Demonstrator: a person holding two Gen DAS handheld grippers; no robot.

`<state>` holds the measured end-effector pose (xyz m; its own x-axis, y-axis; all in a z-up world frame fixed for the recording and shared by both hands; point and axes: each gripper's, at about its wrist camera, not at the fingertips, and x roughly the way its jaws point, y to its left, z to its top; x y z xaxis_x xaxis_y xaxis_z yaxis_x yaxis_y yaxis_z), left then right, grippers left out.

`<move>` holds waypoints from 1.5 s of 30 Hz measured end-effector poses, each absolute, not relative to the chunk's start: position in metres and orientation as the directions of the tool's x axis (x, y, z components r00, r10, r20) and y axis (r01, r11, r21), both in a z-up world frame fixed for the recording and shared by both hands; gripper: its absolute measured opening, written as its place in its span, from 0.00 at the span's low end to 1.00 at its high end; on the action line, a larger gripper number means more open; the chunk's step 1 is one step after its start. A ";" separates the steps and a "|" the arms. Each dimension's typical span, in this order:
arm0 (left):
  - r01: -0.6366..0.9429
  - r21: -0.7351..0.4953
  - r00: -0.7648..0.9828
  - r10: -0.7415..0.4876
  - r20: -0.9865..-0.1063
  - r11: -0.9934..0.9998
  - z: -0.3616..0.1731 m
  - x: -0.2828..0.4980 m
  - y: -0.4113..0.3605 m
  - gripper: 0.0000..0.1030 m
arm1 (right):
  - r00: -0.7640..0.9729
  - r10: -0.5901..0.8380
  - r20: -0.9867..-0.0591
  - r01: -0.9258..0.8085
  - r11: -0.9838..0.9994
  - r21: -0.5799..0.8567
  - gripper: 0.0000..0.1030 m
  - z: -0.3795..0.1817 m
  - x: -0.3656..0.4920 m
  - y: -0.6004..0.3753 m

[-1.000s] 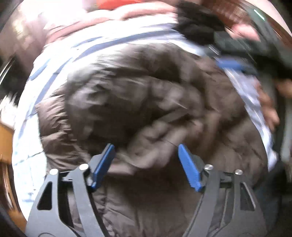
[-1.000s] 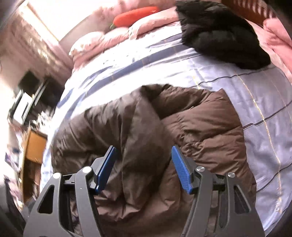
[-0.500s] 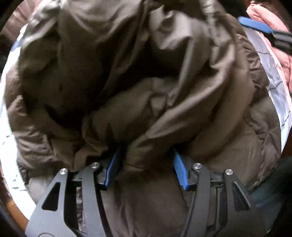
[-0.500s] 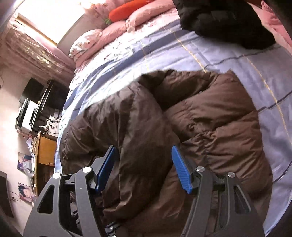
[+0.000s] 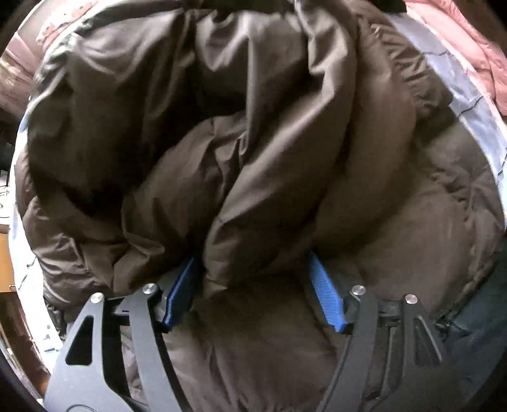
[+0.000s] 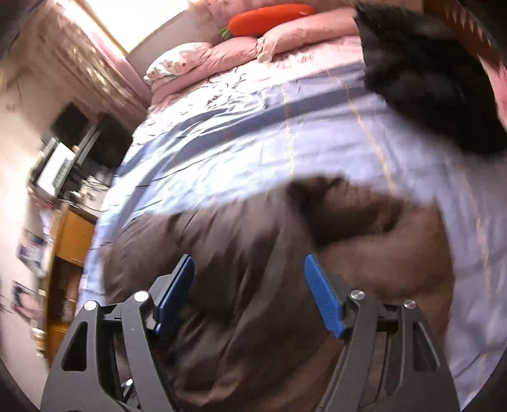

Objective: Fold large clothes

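A large brown puffer jacket (image 5: 253,133) lies bunched on the bed and fills the left wrist view. My left gripper (image 5: 253,269) is low against it, with a thick fold of the jacket between its blue pads (image 5: 323,285); the jaws stand wide and the fabric bulges between them, so a firm grip is not clear. In the right wrist view the jacket (image 6: 253,253) lies on the blue striped sheet (image 6: 253,133). My right gripper (image 6: 250,279) is open and empty just above the jacket.
Pink pillows (image 6: 253,54) and an orange carrot plush (image 6: 269,19) lie at the head of the bed. A black garment (image 6: 421,73) lies at the far right. A wooden cabinet (image 6: 69,241) and a desk with electronics (image 6: 63,158) stand left of the bed.
My left gripper has pushed down into the jacket and a fold has come between its pads. My right gripper has swung up and away, blurring its view.
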<state>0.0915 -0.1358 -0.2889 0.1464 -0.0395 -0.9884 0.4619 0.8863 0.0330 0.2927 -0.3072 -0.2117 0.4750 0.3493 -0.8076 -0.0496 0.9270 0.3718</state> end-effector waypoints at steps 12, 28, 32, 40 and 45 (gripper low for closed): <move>0.525 0.165 0.228 0.049 -0.972 0.835 -0.326 0.086 -0.170 0.80 | 0.156 0.519 -0.840 0.103 0.838 0.536 0.29 -0.272 0.388 -0.282; 0.317 -0.011 0.128 -0.055 -0.990 0.948 -0.306 0.132 -0.111 0.76 | 0.521 0.595 -0.612 -0.492 0.796 0.354 0.13 -0.142 0.273 -0.244; 0.436 -0.197 0.044 -0.239 -0.970 0.878 -0.279 0.085 -0.121 0.76 | 0.523 0.615 -0.590 -0.470 0.786 0.403 0.13 -0.149 0.255 -0.262; 0.431 -0.480 0.363 -0.633 -0.683 0.764 -0.147 0.099 -0.019 0.80 | 0.389 0.697 -0.602 -0.615 0.684 0.393 0.14 -0.142 0.144 -0.264; 0.336 -0.553 0.544 -0.637 -0.546 0.762 -0.111 0.104 0.040 0.80 | 0.193 0.590 -0.784 -0.683 0.655 0.324 0.15 -0.179 0.071 -0.259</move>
<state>0.1043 0.0402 -0.1114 0.5444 -0.6366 -0.5462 0.3359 0.7621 -0.5535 0.0709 -0.2594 -0.1793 0.1933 0.5897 -0.7841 -0.6825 0.6550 0.3244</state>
